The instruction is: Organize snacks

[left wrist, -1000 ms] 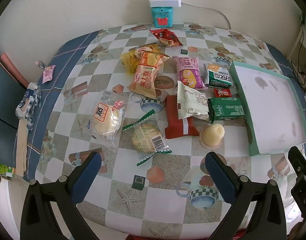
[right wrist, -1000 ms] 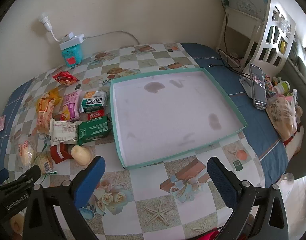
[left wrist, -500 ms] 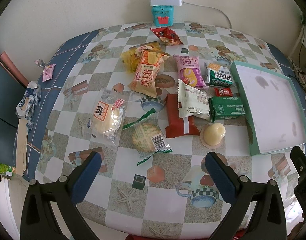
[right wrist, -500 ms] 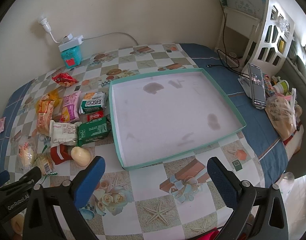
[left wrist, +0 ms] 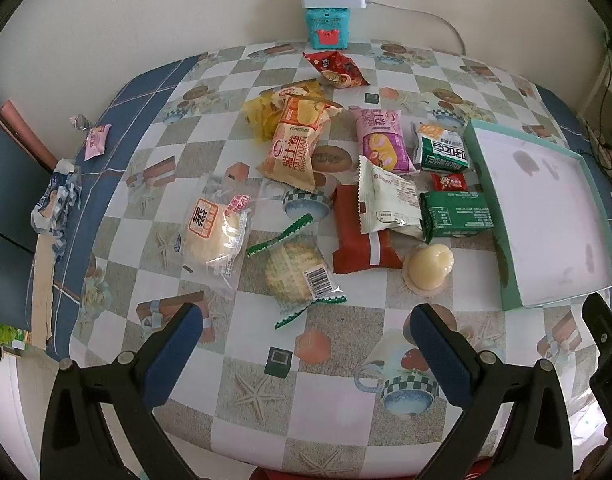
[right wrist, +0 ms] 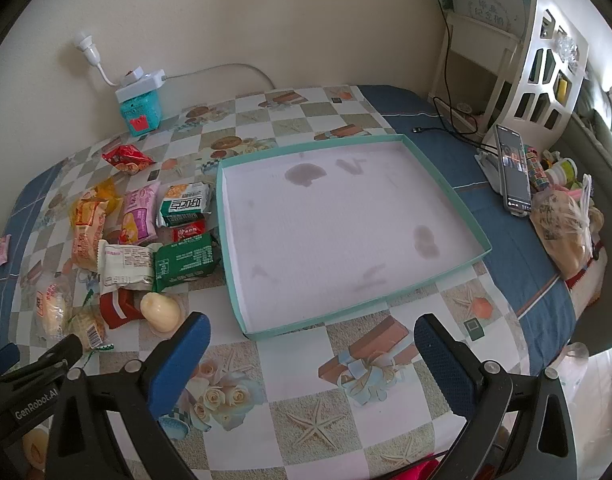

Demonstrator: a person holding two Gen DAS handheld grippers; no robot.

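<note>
Several snack packs lie in a loose heap on the patterned tablecloth: a round bun in clear wrap (left wrist: 215, 236), a waffle biscuit (left wrist: 295, 276), a red pack (left wrist: 360, 242), a jelly cup (left wrist: 428, 268), a green pack (left wrist: 456, 214) and an orange cake pack (left wrist: 295, 144). An empty teal-rimmed tray (right wrist: 482, 236) lies to their right; it also shows in the left wrist view (left wrist: 488, 196). My left gripper (left wrist: 306, 340) is open and empty, in front of the waffle biscuit. My right gripper (right wrist: 312, 346) is open and empty, at the tray's near edge.
A teal box with a white power strip (left wrist: 328, 20) stands at the back wall. A phone on a stand (right wrist: 514, 168), a bag (right wrist: 564, 232) and a white shelf (right wrist: 534, 68) crowd the right. Small wrappers (left wrist: 93, 142) lie at the table's left edge.
The left wrist view has shifted slightly, with the snacks sitting a little lower and nearer. Both grippers stay open and nothing on the table has moved.
</note>
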